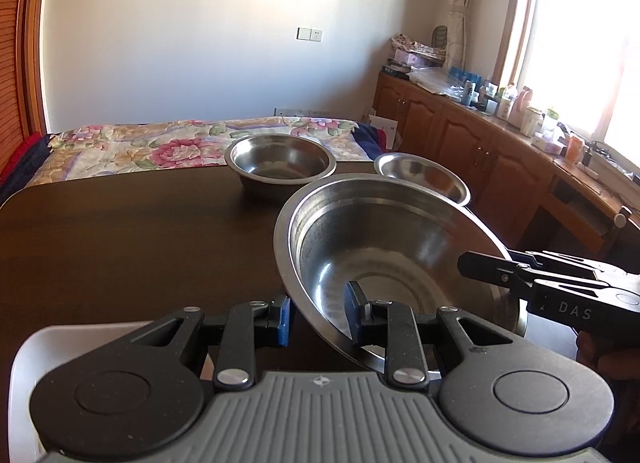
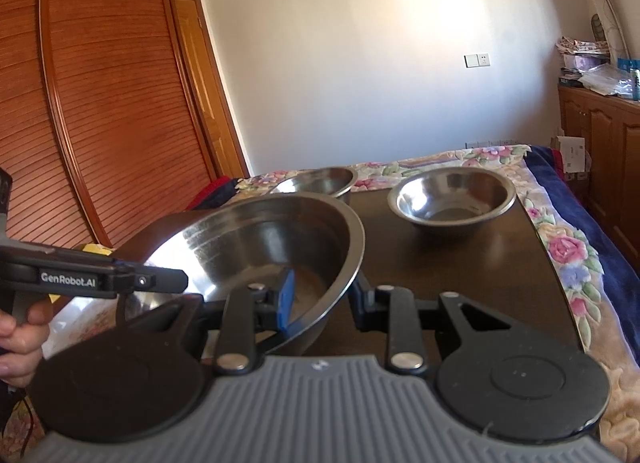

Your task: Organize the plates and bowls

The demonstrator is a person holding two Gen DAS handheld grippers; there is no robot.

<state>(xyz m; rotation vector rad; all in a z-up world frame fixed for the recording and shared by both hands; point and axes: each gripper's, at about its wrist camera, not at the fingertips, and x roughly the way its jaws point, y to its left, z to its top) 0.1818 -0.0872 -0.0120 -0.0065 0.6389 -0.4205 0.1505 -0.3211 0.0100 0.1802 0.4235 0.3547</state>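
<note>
Large bowl: steel, tilted, raised over the near part of the dark counter; its underside is out of sight, so whether any part rests on the counter cannot be told.

Left claw: fingers close on the bowl's near rim, one blue pad outside the wall, the other inside; the rim fills the gap.

Right claw: grips the opposite rim the same way, blue pad inside the bowl; the outer finger is mostly hidden behind the wall.

Mid bowl: upright at the far counter edge.

Small bowl: upright beside it, its near side cut off by the large bowl's rim.

White tray: at the near left, largely covered by the left claw's body.

Hand: holds the left tool, cropped by the frame edge.

Bed: floral cover, beyond the counter.
</note>
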